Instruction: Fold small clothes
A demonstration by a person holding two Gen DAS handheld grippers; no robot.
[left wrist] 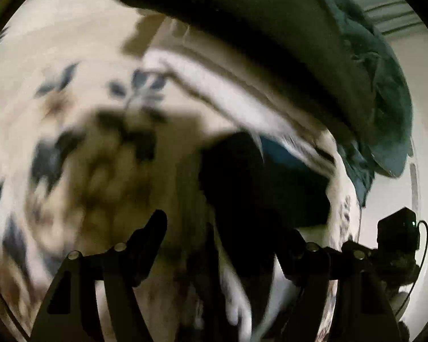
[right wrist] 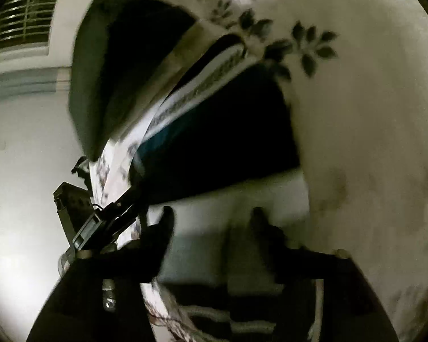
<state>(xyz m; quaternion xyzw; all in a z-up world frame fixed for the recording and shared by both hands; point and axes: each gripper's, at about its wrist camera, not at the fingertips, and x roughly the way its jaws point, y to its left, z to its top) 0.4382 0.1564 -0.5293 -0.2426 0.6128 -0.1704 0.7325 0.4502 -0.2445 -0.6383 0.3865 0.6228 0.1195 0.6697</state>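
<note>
**Both wrist views are a blurry mess, here's what I can make out**

Left hand-held gripper (left wrist: pixel 222 228) sits at the bottom of its own view with the two fingers spread wide apart, so it looks released. A dark garment (left wrist: pixel 256 176) sits just ahead of the gap between them, with a strip of teal showing at its upper right edge. Whether either finger touches it I honestly can't tell, too much motion blur.

Right hand-held gripper (right wrist: pixel 214 222) is at the bottom centre of the right wrist view, fingers also apart with pale fabric showing in the gap. The same dark garment (right wrist: pixel 222 131) fills the middle of that frame, above and ahead of the fingers. A white band with a dark pattern (right wrist: pixel 202 85) runs diagonally along its upper left edge.

Everything lies on a cream bedsheet with dark leaf prints (right wrist: pixel 313 45), which takes up the right side of the right view and the left half of the left view (left wrist: pixel 57 85).

Further out: a dark olive pillow-like shape (left wrist: pixel 256 28) arcs across the top of the left view, with a teal cloth (left wrist: pixel 384 108) bunched at its right. A window with blinds (right wrist: pixel 26 14) is at the upper left of the right view.
</note>
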